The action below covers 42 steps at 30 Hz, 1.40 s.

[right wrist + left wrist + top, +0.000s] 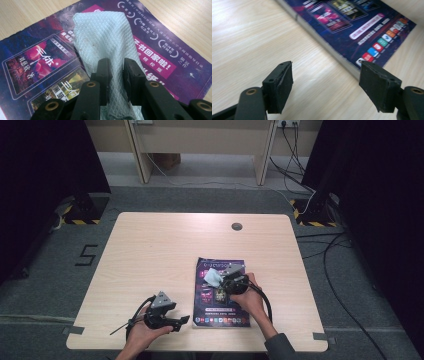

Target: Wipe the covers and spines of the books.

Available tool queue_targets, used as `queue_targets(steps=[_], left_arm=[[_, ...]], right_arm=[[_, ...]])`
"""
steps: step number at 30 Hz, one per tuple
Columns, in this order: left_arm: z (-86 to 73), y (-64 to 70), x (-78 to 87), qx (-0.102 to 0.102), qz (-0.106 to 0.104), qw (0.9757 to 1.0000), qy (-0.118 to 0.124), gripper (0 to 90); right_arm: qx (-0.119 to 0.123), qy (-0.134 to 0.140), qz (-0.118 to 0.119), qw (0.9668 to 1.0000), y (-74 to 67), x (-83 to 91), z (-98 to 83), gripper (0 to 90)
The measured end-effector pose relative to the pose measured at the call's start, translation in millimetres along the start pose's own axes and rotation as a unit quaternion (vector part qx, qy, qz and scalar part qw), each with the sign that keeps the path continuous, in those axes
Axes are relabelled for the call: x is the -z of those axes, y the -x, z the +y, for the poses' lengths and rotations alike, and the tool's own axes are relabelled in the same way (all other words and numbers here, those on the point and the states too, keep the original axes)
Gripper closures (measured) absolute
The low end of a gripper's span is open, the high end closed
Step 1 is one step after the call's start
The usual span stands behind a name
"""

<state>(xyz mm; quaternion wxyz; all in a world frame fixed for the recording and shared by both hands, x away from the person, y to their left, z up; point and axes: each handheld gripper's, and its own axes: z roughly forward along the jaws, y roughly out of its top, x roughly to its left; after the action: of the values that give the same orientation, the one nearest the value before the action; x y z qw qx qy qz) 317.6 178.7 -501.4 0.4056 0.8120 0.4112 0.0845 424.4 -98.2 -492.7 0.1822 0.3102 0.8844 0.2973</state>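
Nearest the person, the left gripper (172, 320) hovers low over the bare desk (150, 250), just left of the book's near corner. Its fingers (280, 86) stand wide apart with nothing between them; the left gripper view shows wood grain between the pads and the book's edge just beyond.

A little farther in, the right gripper (226, 281) sits over the book (220, 312), which lies flat on the desk, right of centre and close to the near edge. Its fingers (103, 75) are clamped on a pale, quilted wipe cloth (105, 37), and the free end drapes forward onto the glossy purple cover.

The step in hand looks like wiping the cover. To do it well, the right gripper should probably stay low enough that the draped end of the cloth lies flat on the cover, not just its tip, and sweep in long, even strokes from one side to the other. The grip needs to remain firm so the cloth does not slide out under drag. The book is light and may skid on the smooth wood, so the left gripper would be well used pressing down on the near corner to pin it.

Beyond the book the desk is bare up to a small round cable port (237, 226) near the far edge.
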Motion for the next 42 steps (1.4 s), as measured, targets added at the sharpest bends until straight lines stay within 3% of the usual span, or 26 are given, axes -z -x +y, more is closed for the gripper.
queue_targets(steps=[2, 5, 9, 13, 17, 20, 24, 28, 31, 33, 38, 42], left_arm=[[0.4, -3.7, -0.9, 0.005, 0.006, 1.0, 0.001, 25.8], [0.5, -9.8, -0.7, 0.004, 0.025, 0.9997, 0.003, 25.5], [0.7, -17.7, 0.0, 0.015, 0.047, 0.9988, 0.006, 24.7], [0.8, -18.6, 0.1, 0.009, 0.053, 0.9985, 0.005, 24.3], [0.7, -17.5, -1.5, 0.005, 0.052, 0.9986, 0.0, 23.7], [0.8, -17.1, -2.3, 0.003, 0.052, 0.9986, -0.002, 23.6], [0.7, -16.1, -3.7, 0.003, 0.051, 0.9987, -0.003, 23.0], [1.4, -16.3, -4.1, 0.002, 0.052, 0.9986, -0.004, 22.6], [1.3, -16.5, -4.8, 0.001, 0.054, 0.9985, -0.007, 22.3], [1.3, -17.2, -4.9, 0.002, 0.055, 0.9985, -0.007, 22.3], [1.7, -18.9, -4.6, 0.003, 0.059, 0.9982, -0.002, 22.1], [2.4, -21.0, -3.4, 0.003, 0.066, 0.9978, 0.002, 21.9]], right_arm=[[0.012, -0.002, -0.009, 0.9999, -3.3, -0.4, 1.5, 75.5], [0.017, 0.001, 0.005, 0.9998, -12.8, -1.7, 4.8, 75.4], [0.044, 0.005, 0.027, 0.9987, -33.4, -2.9, 10.5, 75.4], [0.064, 0.002, 0.033, 0.9974, -46.5, -1.1, 12.2, 75.5], [0.05, 0.004, 0.043, 0.9978, -40.2, 1.2, 7.7, 75.4], [0.044, -0.001, 0.022, 0.9988, -29.5, 7.0, -0.3, 75.4], [0.012, -0.008, -0.013, 0.9998, -6.0, 21.1, -21.2, 75.5], [-0.027, -0.01, -0.042, 0.9987, 19.6, 33.9, -41.7, 75.6], [-0.046, -0.011, -0.051, 0.9976, 29.9, 37.5, -48.6, 75.5], [-0.054, -0.009, -0.049, 0.9973, 31.2, 37.6, -49.1, 75.7], [-0.022, -0.015, -0.055, 0.9981, 19.6, 34.4, -41.8, 75.7], [0.002, -0.01, -0.028, 0.9995, -1.7, 28.6, -31.4, 75.8]])
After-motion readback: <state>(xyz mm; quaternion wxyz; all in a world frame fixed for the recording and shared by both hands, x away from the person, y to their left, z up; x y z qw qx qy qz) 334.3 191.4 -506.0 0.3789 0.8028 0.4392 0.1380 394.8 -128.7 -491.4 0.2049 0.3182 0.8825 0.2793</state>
